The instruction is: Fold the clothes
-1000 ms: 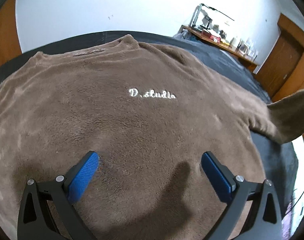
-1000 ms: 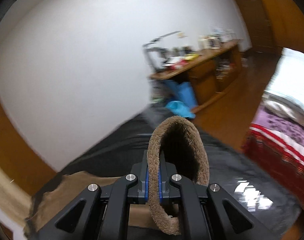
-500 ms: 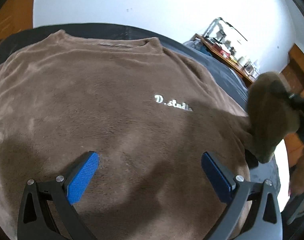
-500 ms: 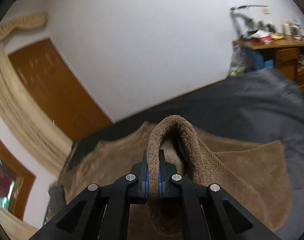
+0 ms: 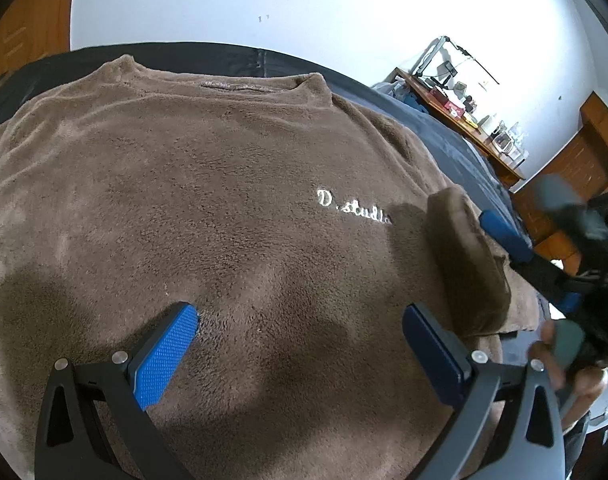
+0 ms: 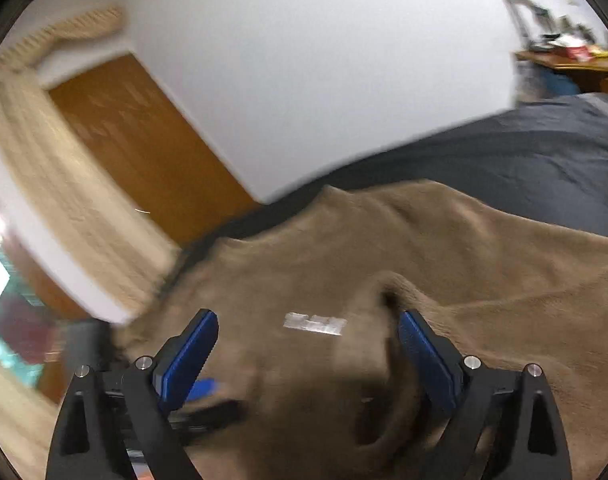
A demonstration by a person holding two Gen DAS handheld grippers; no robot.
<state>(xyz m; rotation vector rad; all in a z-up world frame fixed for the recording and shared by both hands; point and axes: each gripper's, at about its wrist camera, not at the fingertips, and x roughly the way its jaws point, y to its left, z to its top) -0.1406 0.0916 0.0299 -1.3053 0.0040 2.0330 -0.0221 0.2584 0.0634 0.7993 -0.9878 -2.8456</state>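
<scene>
A brown fleece sweater [image 5: 224, 200] with white lettering [image 5: 351, 208] lies flat, front up, on a dark bed cover. My left gripper [image 5: 300, 316] hovers open over its lower part with nothing between its fingers. The right sleeve is folded in across the chest, and its cuff [image 5: 467, 264] rests just right of the lettering. In the right wrist view my right gripper [image 6: 307, 322] has its jaws opening wide. The blurred cuff [image 6: 367, 368] lies loose between them, close to the right finger, and neither pad presses on it.
The dark bed cover [image 5: 455, 148] runs past the sweater at the back and right. A cluttered wooden desk [image 5: 463, 108] stands against the white wall at the far right. A wooden door [image 6: 144, 140] and a pale curtain [image 6: 44, 160] are on the left. A hand [image 5: 551, 360] grips the right tool.
My right gripper swung in over the sweater with the sleeve cuff pinched, sank toward the chest, then opened and let the cuff go. My left gripper shifted slightly, then kept still.
</scene>
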